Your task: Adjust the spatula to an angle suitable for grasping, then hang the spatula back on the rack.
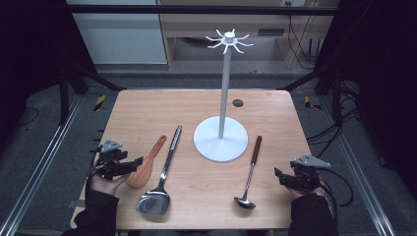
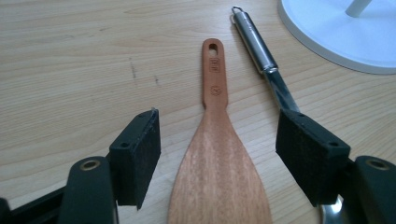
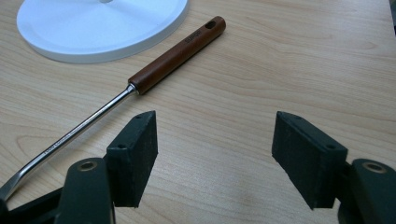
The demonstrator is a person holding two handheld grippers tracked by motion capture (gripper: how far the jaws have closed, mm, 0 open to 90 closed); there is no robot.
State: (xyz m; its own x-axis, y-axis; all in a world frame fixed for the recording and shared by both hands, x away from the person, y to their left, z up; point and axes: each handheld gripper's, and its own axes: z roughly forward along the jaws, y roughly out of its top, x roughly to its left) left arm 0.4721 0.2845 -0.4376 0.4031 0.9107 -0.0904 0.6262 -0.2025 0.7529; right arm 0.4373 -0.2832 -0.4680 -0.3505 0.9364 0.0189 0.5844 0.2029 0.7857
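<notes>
While claws gape, wooden spatula (image 2: pixel 218 154) between

Stand (image 1: pixel 220 140) sits centre-right on table (image 1: pixel 142 105). Left of its base: turner (image 1: pixel 162 174), then spatula (image 1: pixel 146 164) further left, just beside it. Ladle (image 1: pixel 250 172) lies right of base, bowl end near front edge. Left gripper (image 1: pixel 132 163) straddles spatula blade; right gripper (image 1: pixel 280 176) is right of ladle, apart.
</notes>
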